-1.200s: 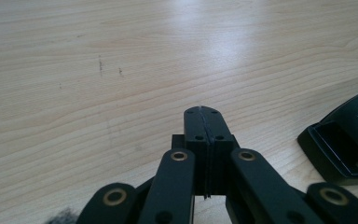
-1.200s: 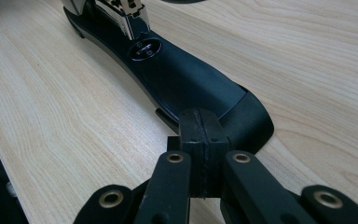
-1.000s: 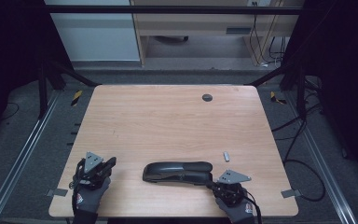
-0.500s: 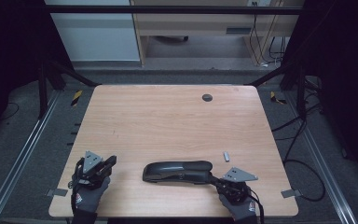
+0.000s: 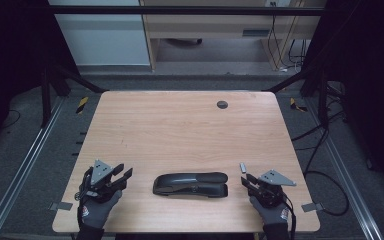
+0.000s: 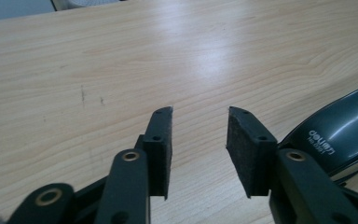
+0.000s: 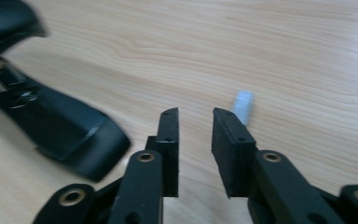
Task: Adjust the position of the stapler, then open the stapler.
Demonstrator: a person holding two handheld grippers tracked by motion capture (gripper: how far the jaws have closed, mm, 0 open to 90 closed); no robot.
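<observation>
Holding both grippers low at the near edge of the table (image 5: 180,120), I have a gloved hand on each. My left hand (image 5: 96,209) comes in from the bottom, its left gripper (image 5: 125,175) angled toward the table's middle, grey plate on top. Its jaws have just been opening; in the left gripper view they stand apart with only bare wood between the pads (image 6: 161,149). My right hand (image 5: 272,212) sits at the near right, right gripper (image 5: 246,181) pointing forward and slightly left. Its jaws have just been opening too, and nothing is between them in the right gripper view.

Between the two grippers lies the black stapler (image 5: 191,184), flat, lengthwise across the table, touched by neither. Just beyond the right gripper's tips lies a small strip of staples (image 5: 242,167), blurred (image 7: 243,105) in the right gripper view. Farther off, near the far edge, sits a dark round grommet (image 5: 222,104).
</observation>
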